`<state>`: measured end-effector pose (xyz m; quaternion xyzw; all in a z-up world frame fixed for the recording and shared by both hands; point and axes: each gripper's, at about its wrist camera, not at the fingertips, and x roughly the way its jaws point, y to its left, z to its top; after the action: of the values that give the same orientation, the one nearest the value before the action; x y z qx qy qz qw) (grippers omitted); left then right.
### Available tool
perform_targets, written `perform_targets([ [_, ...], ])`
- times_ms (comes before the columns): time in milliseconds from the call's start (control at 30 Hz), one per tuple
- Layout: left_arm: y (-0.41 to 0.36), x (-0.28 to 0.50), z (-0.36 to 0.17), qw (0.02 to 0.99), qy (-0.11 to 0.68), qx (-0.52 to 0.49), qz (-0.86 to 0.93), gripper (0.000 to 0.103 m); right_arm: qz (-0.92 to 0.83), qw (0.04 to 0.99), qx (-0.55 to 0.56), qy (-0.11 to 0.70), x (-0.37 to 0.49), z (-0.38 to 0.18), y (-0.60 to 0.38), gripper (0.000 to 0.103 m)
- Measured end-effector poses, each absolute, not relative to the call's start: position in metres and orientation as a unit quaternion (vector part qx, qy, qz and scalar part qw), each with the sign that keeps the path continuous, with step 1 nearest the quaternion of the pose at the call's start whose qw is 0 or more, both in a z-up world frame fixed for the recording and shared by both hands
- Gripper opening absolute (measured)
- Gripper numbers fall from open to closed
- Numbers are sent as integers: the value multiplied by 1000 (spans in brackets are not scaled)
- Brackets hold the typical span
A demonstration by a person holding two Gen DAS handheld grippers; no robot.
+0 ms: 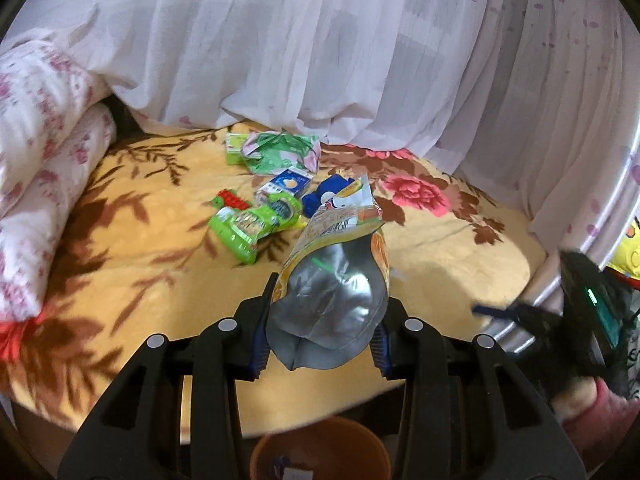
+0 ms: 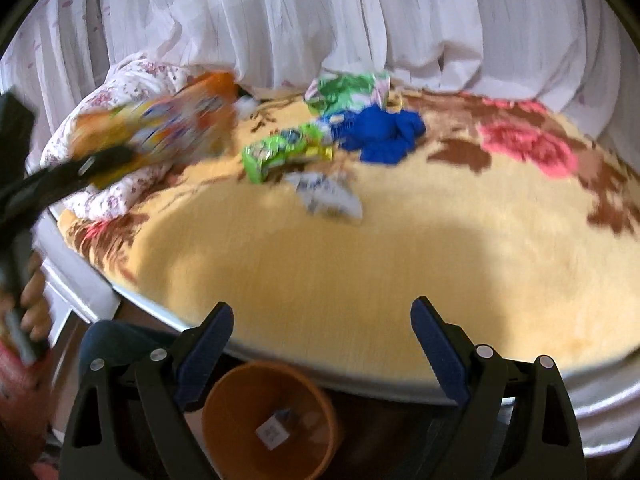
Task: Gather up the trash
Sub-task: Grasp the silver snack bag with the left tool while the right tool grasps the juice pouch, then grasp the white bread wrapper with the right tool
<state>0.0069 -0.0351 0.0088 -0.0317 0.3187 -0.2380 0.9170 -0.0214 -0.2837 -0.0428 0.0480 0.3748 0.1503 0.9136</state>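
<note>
While the left wrist view looks across a yellow floral blanket [image 1: 420, 248], the left gripper [image 1: 322, 316] is clamped on a snack bag [image 1: 332, 292], its two blue-padded fingers pressing the silver, crumpled lower part from either side. The bag's printed yellow-and-orange top points away toward the middle of the bed. Beyond it lie a green toy [image 1: 252, 226], a small blue-and-white carton [image 1: 286, 184], a blue cloth [image 1: 320, 198] and a green-and-pink wrapper [image 1: 280, 152], all close together near the white curtain [image 1: 320, 40]. A folded floral quilt [image 1: 44, 168] sits at the left edge. An orange bin [image 1: 320, 450] shows at the bottom, below the bed edge and under the gripper. At the far right, blurred, is the right gripper [image 1: 592, 304]. From the right wrist view, the right gripper [image 2: 322, 344] is empty, its fingers spread wide above the bed's near edge. The bin [image 2: 268, 420] stands on the floor just below, between the fingers, with a small scrap of paper [image 2: 274, 432] inside. On the blanket [image 2: 400, 272] lie a white wrapper [image 2: 328, 196], the toy [image 2: 280, 152], the cloth [image 2: 380, 132] and the green wrapper [image 2: 348, 88]. At the left, blurred, the left gripper [image 2: 92, 168] carries the bag [image 2: 160, 128] in front of the quilt [image 2: 120, 192].
</note>
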Motion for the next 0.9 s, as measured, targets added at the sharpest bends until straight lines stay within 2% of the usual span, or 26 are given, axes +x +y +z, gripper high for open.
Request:
perform_targets([
  [200, -5, -31, -2, 920, 326, -46, -213, 38, 167, 907, 50, 383, 33, -39, -272, 89],
  [367, 18, -51, -12, 920, 335, -76, -191, 38, 164, 891, 26, 422, 86, -55, -252, 89],
  [467, 26, -58, -16, 922, 335, -80, -179, 38, 150, 886, 17, 439, 105, -65, -247, 85],
  [600, 34, -63, -16, 924, 333, -81, -171, 38, 138, 877, 2, 460, 119, -74, -241, 61],
  [733, 37, -65, -17, 923, 332, -89, -173, 38, 133, 876, -6, 463, 119, -74, -238, 50],
  [900, 36, -65, -16, 923, 331, -90, -176, 38, 140, 878, -14, 457, 110, -69, -236, 45],
])
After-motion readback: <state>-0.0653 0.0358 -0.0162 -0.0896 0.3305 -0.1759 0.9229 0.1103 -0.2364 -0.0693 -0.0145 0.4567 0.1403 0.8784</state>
